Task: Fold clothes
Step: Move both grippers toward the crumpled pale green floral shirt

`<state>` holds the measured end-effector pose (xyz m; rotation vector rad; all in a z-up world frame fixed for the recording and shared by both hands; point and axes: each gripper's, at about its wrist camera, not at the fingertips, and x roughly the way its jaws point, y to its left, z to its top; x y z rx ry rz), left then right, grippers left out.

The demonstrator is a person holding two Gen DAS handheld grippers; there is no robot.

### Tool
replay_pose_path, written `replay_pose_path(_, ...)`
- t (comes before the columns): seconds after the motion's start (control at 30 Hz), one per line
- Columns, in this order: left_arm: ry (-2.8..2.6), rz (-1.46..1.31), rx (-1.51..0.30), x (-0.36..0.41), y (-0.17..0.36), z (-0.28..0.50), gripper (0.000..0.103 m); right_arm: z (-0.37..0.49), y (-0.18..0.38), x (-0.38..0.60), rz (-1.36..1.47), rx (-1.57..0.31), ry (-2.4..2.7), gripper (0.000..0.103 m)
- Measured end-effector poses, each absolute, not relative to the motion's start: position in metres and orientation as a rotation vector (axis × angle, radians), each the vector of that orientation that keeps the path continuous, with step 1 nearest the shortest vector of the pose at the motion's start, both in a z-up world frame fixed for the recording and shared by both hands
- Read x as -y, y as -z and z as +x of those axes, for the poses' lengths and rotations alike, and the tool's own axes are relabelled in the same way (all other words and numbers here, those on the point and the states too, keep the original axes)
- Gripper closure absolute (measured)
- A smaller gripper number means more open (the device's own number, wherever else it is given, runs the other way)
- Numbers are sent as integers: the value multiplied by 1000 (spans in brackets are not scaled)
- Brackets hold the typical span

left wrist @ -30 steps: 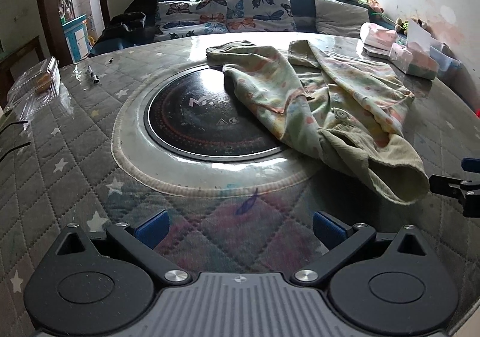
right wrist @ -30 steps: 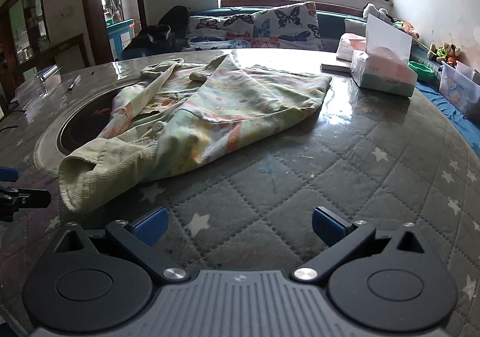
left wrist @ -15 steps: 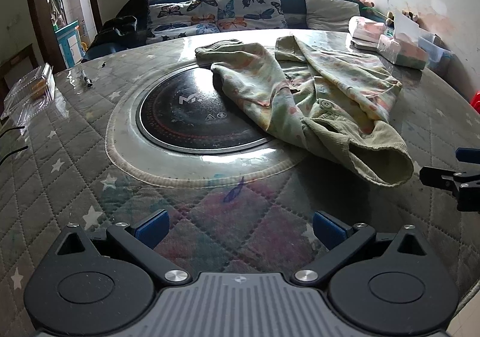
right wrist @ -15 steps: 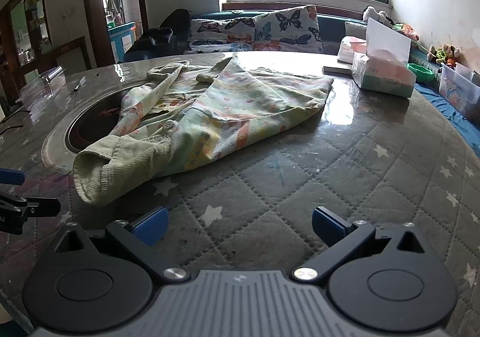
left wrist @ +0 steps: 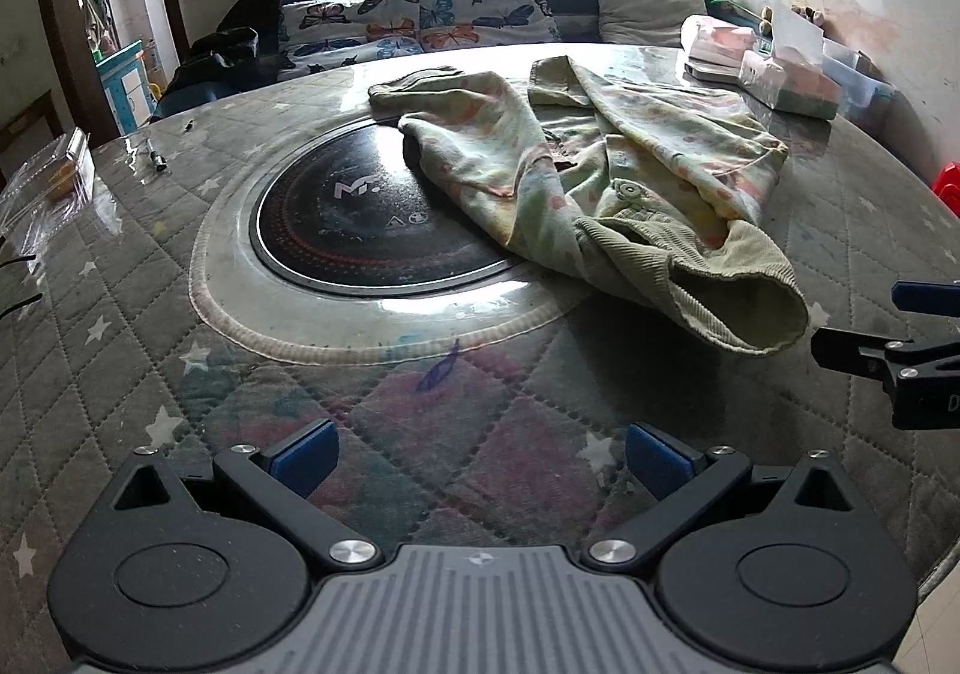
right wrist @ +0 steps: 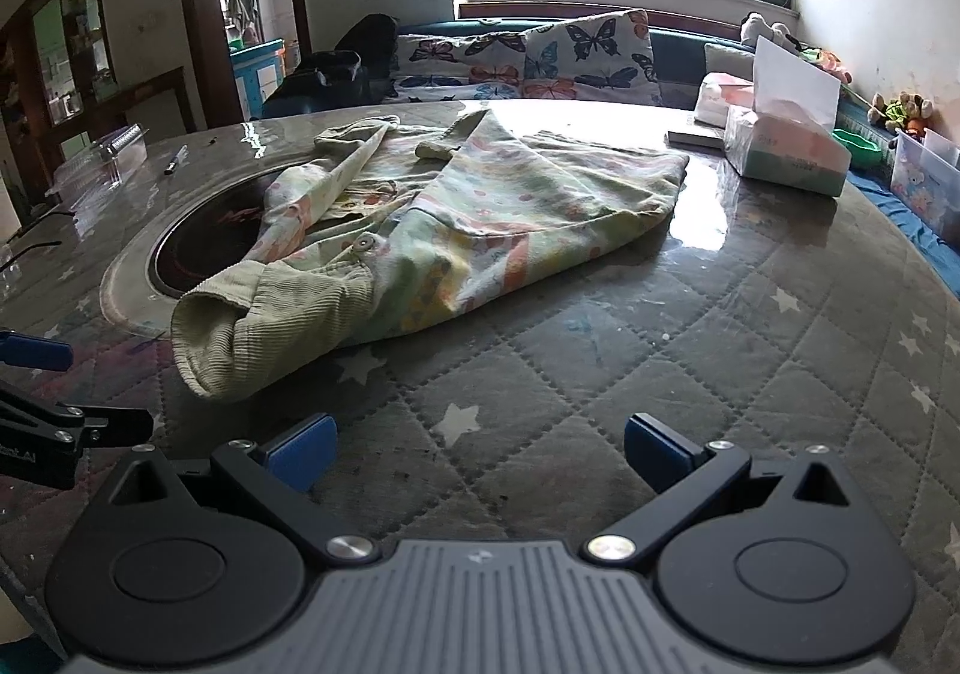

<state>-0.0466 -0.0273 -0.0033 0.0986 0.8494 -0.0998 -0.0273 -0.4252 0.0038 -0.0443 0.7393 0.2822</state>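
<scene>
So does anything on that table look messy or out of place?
Yes: the floral garment lies crumpled rather than flat, one sleeve draped over the black cooktop set into the table. A pen lies loose near the far edge.

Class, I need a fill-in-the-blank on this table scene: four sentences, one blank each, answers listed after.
1. The garment lies partly over the round black ____ set in the table.
2. Both claws, left and right, are ____ and hold nothing.
3. The cushions behind the table are printed with ____.
4. The tissue box stands to the ____ of the garment in the right wrist view.

Answers: cooktop; open; butterflies; right
</scene>
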Motion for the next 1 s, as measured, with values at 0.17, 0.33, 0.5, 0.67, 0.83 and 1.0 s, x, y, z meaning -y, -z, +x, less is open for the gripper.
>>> replay_pose_path(0.17,108,104,-851,31,3,-44,0,-26,-3,423,-48,-742,-290,0)
replay_pose_path(0.33,113,107,-851,33,2,-41,0,-24,-4,421,-48,-742,-294,0)
replay_pose_path(0.5,118,109,-850,35,0,-38,0,-21,-3,420,-49,-744,-300,0)
replay_pose_path(0.67,120,109,-851,35,-1,-35,0,-18,-3,418,-48,-745,-306,0)
replay_pose_path(0.83,104,100,-839,29,-6,-29,0,-13,-4,419,-49,-745,-305,1)
replay_pose_path(1.0,71,91,-807,20,-19,-20,0,-5,-10,424,-52,-741,-302,4)
